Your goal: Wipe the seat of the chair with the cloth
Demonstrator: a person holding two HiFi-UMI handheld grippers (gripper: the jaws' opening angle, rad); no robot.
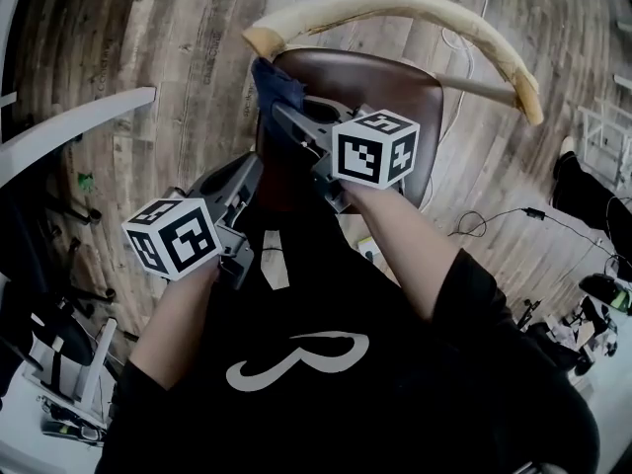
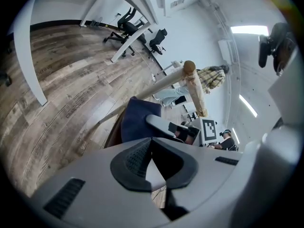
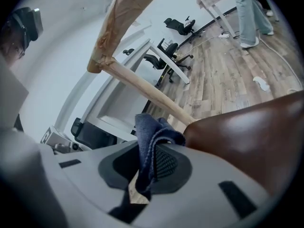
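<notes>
- Right gripper (image 3: 145,169): you held it clamped on the dark blue cloth (image 3: 151,139). A fold was pinched between the ribbed pads, and the rest was bunched up just past the jaw tips.
- Cloth: it sat at the tip of the right gripper, against the left edge of the chair seat (image 3: 251,141). No view showed whether it pressed on the leather.
- Chair seat: glossy brown, it lay ahead and to the right of the right gripper's jaws.
- Backrest rail (image 1: 415,8): pale curved wood, it arched beyond and above the right gripper. One end hung just over the cloth. A wooden spindle (image 3: 152,96) ran from that end down to the seat, just behind the cloth.
- Left gripper (image 2: 152,161): you had its jaws brought together at the tips, with nothing between them. It sat drawn back, to the left of the right gripper, and pointed towards the cloth.
- Wood-plank floor (image 2: 71,89): it spread under and past both grippers.
- Black office chairs (image 2: 142,32): they stood far ahead of the left gripper, beside white desk legs (image 2: 126,46).
</notes>
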